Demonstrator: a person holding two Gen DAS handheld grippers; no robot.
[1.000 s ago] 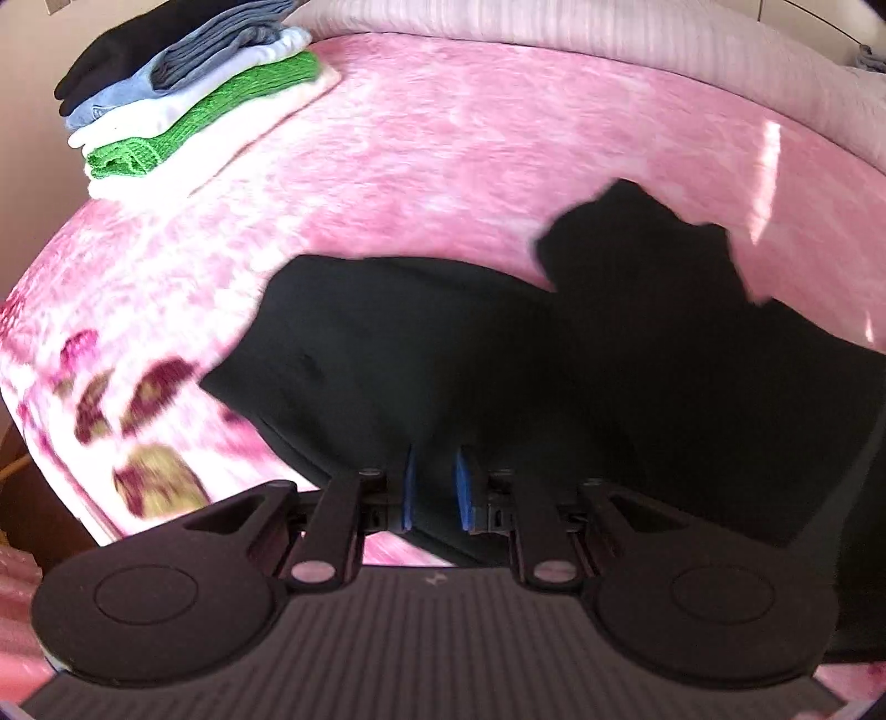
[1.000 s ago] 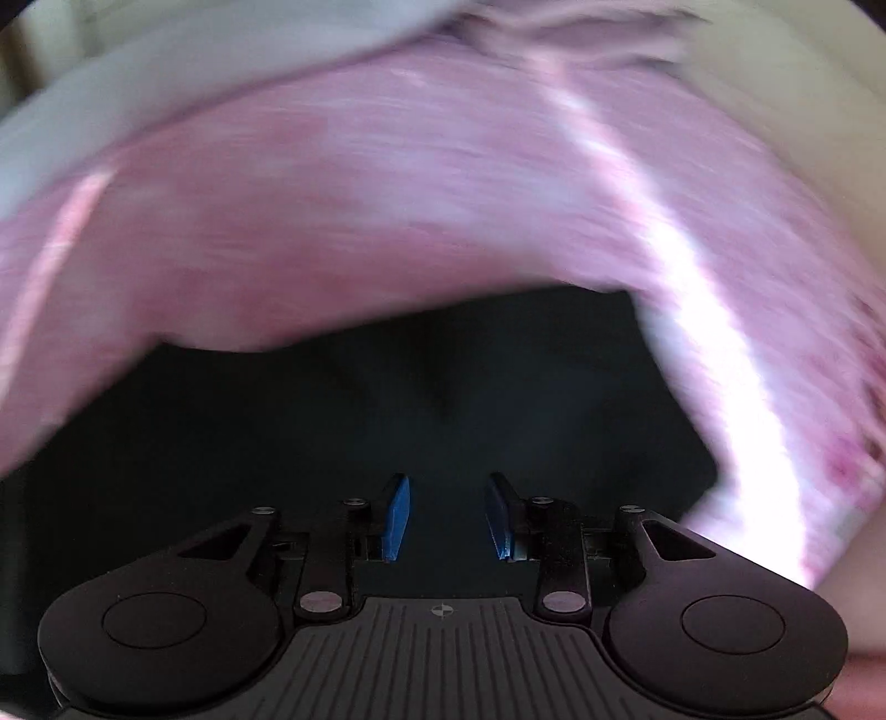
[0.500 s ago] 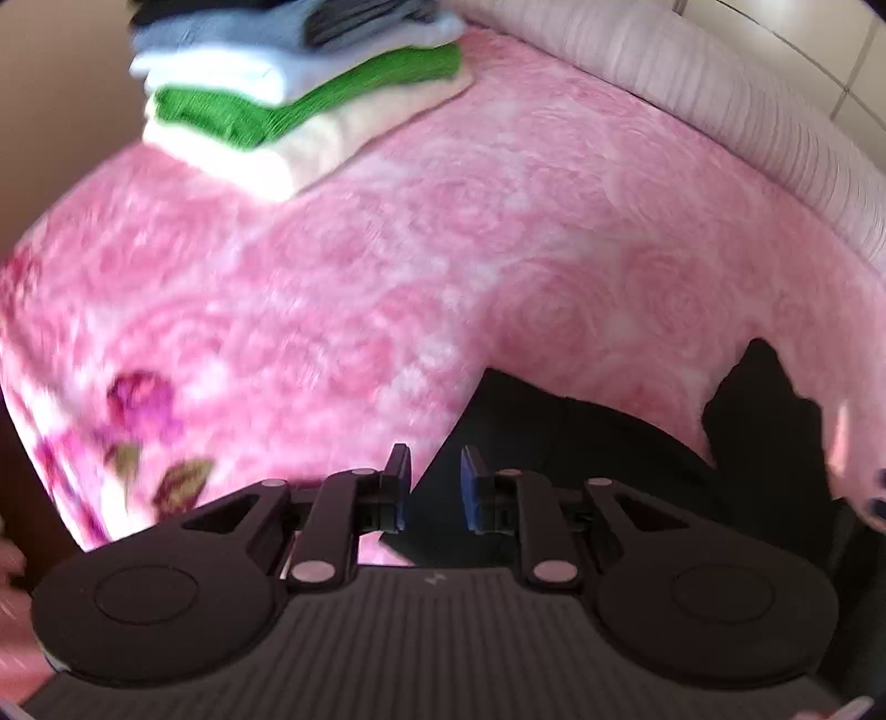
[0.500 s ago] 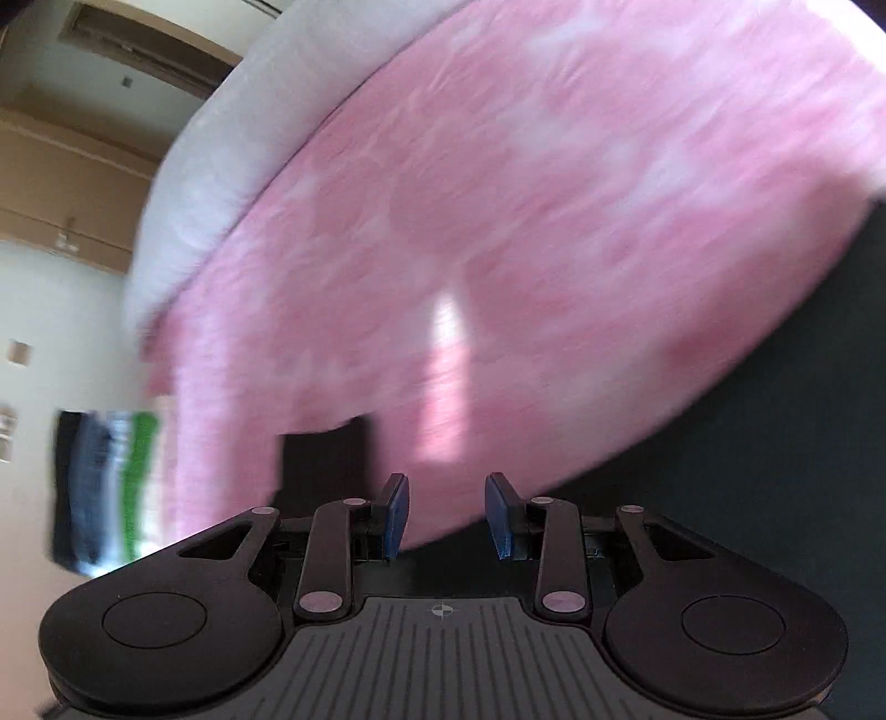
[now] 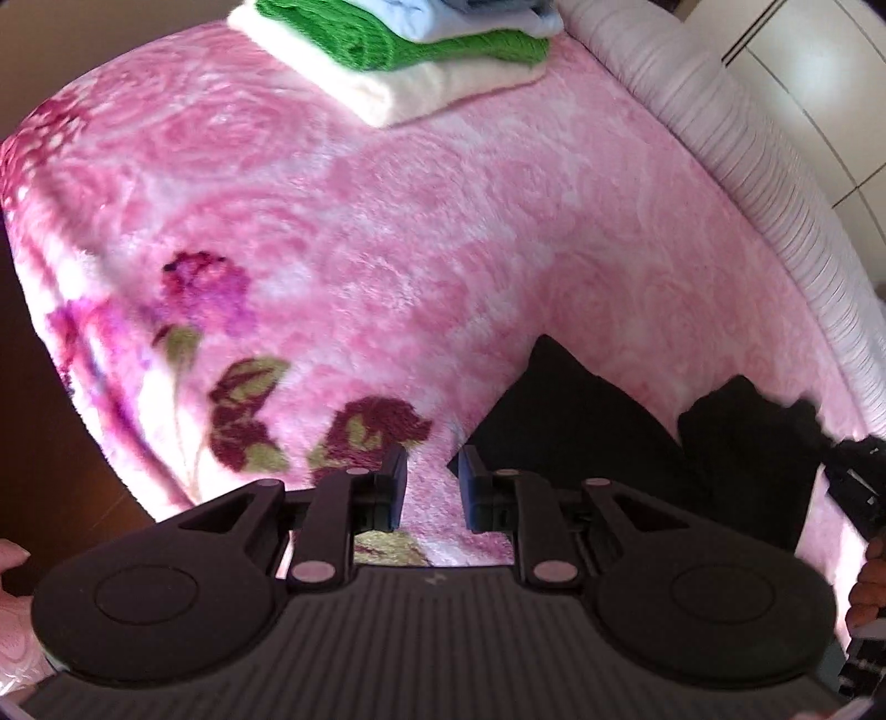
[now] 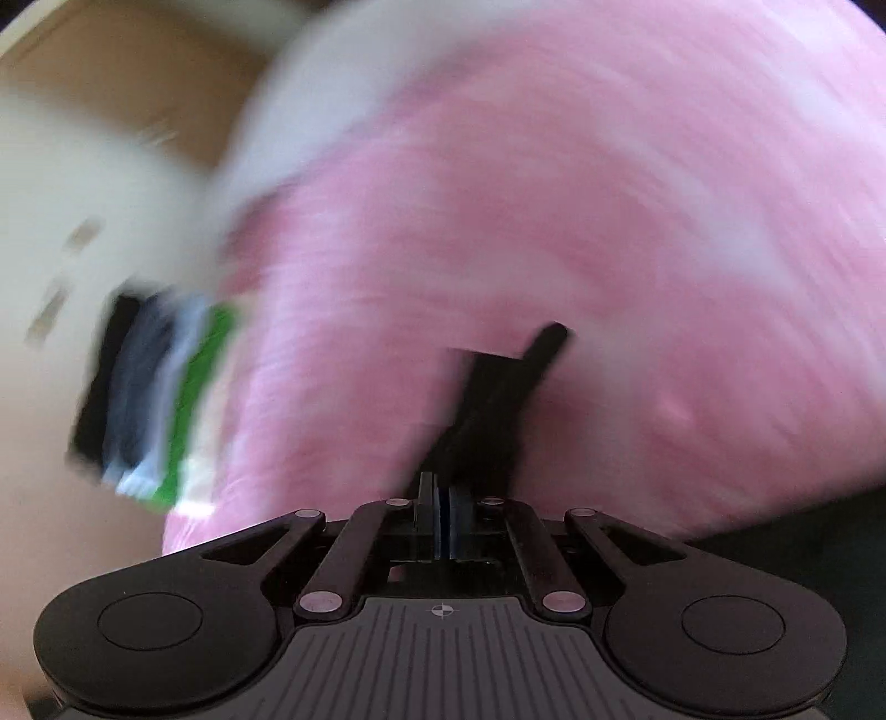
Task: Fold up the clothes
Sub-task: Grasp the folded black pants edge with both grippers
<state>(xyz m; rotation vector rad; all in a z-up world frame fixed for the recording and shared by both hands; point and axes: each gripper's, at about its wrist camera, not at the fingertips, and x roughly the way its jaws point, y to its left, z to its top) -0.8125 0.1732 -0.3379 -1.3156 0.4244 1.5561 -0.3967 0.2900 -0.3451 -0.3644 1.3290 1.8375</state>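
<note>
A black garment (image 5: 598, 426) lies on the pink flowered blanket (image 5: 387, 232), at the lower right of the left wrist view. My left gripper (image 5: 433, 487) is open and empty, just left of the garment's near edge, over the blanket. My right gripper (image 6: 443, 520) is shut on a strip of the black garment (image 6: 493, 393), which runs away from the jaws over the blanket (image 6: 609, 221). The right wrist view is blurred by motion. The right gripper also shows at the right edge of the left wrist view (image 5: 853, 476).
A stack of folded clothes (image 5: 421, 50), cream, green, light blue, sits at the blanket's far corner; it also shows blurred in the right wrist view (image 6: 155, 399). A white ribbed cushion (image 5: 747, 166) runs along the right. The bed's edge drops off at left.
My right gripper has shut on the black garment's edge; it was open before. My left gripper has swung left off the garment and stays open. Both views have shifted toward the folded stack.
</note>
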